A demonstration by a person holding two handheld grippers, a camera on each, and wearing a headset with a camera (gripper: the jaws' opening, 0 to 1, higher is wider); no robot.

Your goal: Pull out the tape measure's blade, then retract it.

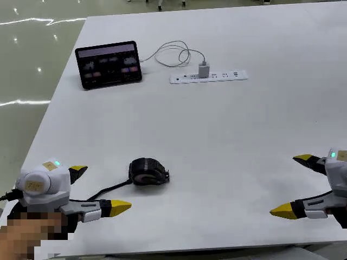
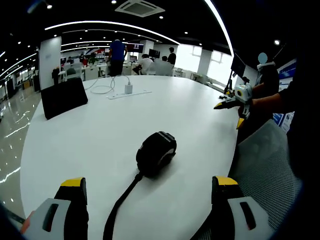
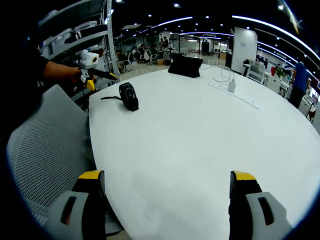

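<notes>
The black, rounded tape measure [image 1: 147, 171] lies on the white surface [image 1: 233, 135]. The left claw [image 1: 103, 187] hovers low just beside it, held level and aimed at it, jaws spread wide and empty. The right claw [image 1: 288, 185] hangs well apart on the tape measure's far side, pointing inward, jaws equally released.

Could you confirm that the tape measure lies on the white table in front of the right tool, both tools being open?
Not quite: the tape measure lies on the white table in front of the left tool, as the left gripper view shows; it and the right tool are open.
</notes>
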